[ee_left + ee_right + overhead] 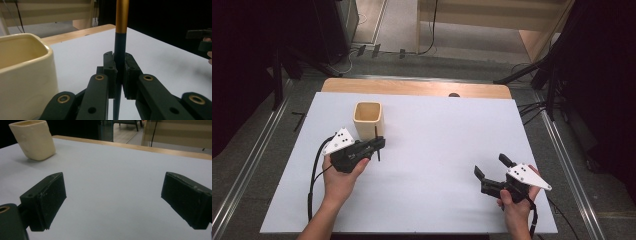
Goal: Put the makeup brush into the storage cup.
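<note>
Pinching a pen (pixel 120 47) upright, the left claw (pixel 374 145) sits just beside the cup (pixel 368 120). Lift the pen over the cup's mouth, then let go gently. The right claw (pixel 495 168) is spread wide, holding nothing, above the tabletop (pixel 437 135)

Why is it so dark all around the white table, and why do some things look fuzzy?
High view: light falls on the white table, while the room's sides stay black. Left gripper view: the cream square cup up close is soft, and the thin dark pen with a gold band is sharper. Right gripper view: the right gripper looks grainy, with a soft shadow beside the cup.
</note>
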`<state>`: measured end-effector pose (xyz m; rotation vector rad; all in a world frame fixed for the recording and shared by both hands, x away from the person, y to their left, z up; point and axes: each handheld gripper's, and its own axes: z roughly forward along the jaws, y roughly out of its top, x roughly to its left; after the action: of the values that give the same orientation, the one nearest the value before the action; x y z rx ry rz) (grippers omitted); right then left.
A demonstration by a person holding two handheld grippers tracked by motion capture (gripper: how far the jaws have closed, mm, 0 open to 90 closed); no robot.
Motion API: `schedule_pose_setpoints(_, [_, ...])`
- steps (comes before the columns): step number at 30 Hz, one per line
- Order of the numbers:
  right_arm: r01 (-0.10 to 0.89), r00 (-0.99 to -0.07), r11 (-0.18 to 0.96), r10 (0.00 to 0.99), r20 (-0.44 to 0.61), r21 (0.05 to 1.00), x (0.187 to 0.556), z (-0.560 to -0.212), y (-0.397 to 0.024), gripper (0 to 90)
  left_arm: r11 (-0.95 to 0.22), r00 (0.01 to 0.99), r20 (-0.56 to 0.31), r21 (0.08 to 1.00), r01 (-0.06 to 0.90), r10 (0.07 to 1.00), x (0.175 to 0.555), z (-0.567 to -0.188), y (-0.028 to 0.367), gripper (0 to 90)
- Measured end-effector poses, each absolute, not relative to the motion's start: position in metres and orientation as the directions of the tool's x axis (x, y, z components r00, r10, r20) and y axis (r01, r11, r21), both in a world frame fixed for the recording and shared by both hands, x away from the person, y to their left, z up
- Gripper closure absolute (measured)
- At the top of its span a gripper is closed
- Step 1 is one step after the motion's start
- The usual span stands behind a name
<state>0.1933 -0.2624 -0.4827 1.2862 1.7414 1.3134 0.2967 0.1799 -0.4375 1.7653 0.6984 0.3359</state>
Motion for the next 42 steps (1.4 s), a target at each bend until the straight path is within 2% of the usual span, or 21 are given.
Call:
schedule_pose_setpoints(18, [0.366,-0.335,0.032,0.937,0.099,0.93,0.179,-0.497,-0.287,6.5,-0.142,0.761,-0.097,0.96,0.241,0.642,0.314,-0.41,0.184,84.4])
schedule_pose_setpoints(35, [0.369,-0.34,0.039,0.936,0.096,0.928,0.182,-0.502,-0.29,7.0,-0.106,0.733,-0.084,0.972,0.209,0.675,0.338,-0.391,0.189,84.4])
schedule_pose_setpoints(42, [0.377,-0.321,0.057,0.944,0.073,0.924,0.183,-0.504,-0.287,11.2,-0.094,0.728,-0.089,0.974,0.207,0.68,0.348,-0.388,0.188,84.4])
